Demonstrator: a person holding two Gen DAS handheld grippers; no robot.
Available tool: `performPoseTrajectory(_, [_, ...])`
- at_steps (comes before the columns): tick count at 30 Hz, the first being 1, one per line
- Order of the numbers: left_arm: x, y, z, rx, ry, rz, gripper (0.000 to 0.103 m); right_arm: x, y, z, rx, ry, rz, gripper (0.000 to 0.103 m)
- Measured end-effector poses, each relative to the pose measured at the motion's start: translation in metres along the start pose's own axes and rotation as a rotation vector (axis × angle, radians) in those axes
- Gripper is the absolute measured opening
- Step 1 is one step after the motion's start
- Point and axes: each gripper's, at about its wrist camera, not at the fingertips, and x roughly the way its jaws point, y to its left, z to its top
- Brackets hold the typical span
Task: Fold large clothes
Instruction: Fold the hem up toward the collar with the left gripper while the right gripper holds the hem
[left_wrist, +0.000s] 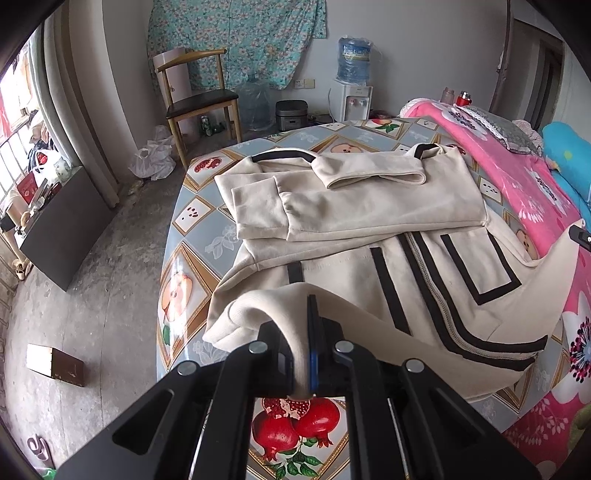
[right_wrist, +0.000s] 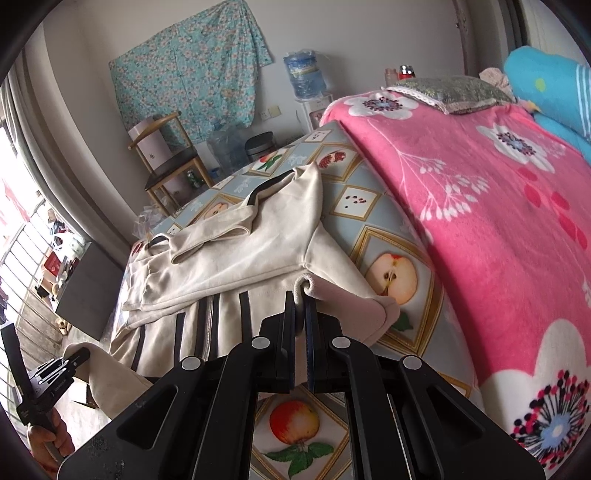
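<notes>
Nearest the left wrist camera, the left gripper (left_wrist: 303, 343) has its fingers (left_wrist: 313, 332) clamped on a fold of cream fabric at one bottom corner of the jacket (left_wrist: 369, 229), and that corner is raised clear of the table (left_wrist: 192, 218), with the fruit-print cloth showing underneath. In the right wrist view the right gripper (right_wrist: 300, 328) is likewise closed tight on the hem at the other bottom corner, the cloth bunched between its fingers (right_wrist: 309, 332) and hanging off to the side. The left gripper also shows at the lower left of that view, held in a hand (right_wrist: 51, 439), with fabric draped from it.

Just beyond the grippers lies the lower front of the jacket, zip and black stripes facing up, flat on the table. Farther on, the upper part is already dealt with: both sleeves (left_wrist: 266, 206) are folded in across the body, so that the top half looks like a tidy rectangle with the black-trimmed collar at the far edge.

So the sleeve folds look done, and the step in hand seems to be the lengthwise fold, carrying the lifted hem up and over toward the collar. What is left, by my judgement, is to lay that hem down on the folded sleeves, let go, and smooth the result. Behind the table stand a wooden chair (left_wrist: 199, 99) and a water dispenser (left_wrist: 352, 92), with the pink blanket (right_wrist: 480, 206) on the bed beside
</notes>
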Motion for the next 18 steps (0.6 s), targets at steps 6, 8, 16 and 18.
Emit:
performPoseTrajectory(6, [0.007,0.003,0.005,-0.005,0.001,-0.003,0.006,0.008,0.004,0.009,-0.005,-0.002,-0.009,0.004])
performPoseTrajectory(8, [0.008,0.003,0.006,-0.005,0.001,-0.003,0.006,0.01,0.006,0.012,-0.008,-0.004,-0.012,0.004])
performPoseTrajectory(16, [0.016,0.008,0.014,-0.005,0.001,0.004,0.006,0.019,0.012,0.024,-0.014,-0.014,-0.012,0.004])
performPoseTrajectory(18, [0.019,0.009,0.017,-0.003,0.001,0.008,0.006,0.02,0.014,0.026,-0.016,-0.016,-0.012,0.004])
